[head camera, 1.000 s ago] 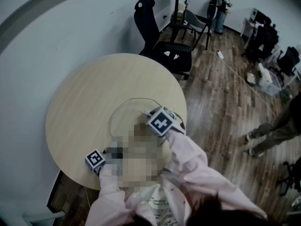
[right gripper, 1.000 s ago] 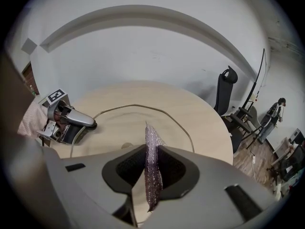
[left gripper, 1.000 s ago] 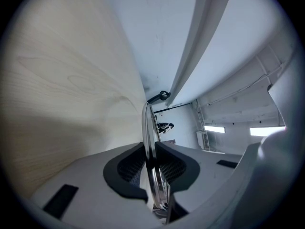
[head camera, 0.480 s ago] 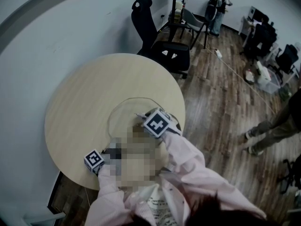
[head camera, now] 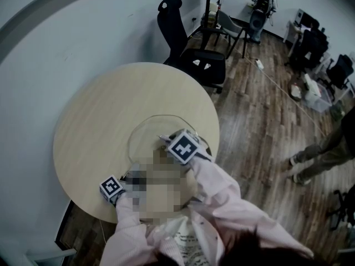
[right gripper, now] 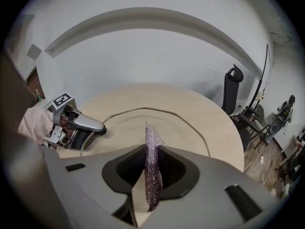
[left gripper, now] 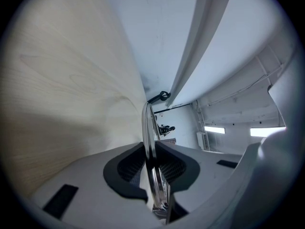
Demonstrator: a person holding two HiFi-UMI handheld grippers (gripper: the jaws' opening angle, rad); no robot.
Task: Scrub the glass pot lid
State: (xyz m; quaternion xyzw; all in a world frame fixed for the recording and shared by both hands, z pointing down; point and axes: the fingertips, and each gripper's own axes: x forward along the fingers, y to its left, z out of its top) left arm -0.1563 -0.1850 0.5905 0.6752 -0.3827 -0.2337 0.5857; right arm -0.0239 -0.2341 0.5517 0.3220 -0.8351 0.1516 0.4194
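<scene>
A clear glass pot lid [head camera: 152, 127] lies on the round wooden table [head camera: 100, 121]. My left gripper [left gripper: 151, 170] is shut on the lid's metal rim [left gripper: 147, 123], which runs edge-on between its pads. The right gripper view shows that left gripper [right gripper: 97, 127] at the lid's left edge [right gripper: 157, 110]. My right gripper [right gripper: 152, 168] is shut on a glittery purple scrubbing pad [right gripper: 153, 151], which points down over the lid's glass. In the head view its marker cube [head camera: 183, 147] sits above the lid's near side. A mosaic patch hides both grippers' tips there.
A black office chair [head camera: 191, 49] stands just beyond the table's far edge. The wall curves round the table's left side. People stand at the far right [head camera: 321, 151] and at the back of the room [head camera: 260, 7], on the wooden floor.
My right gripper has slid a little to the left over the lid with the pad. My left gripper has kept still on the rim.
</scene>
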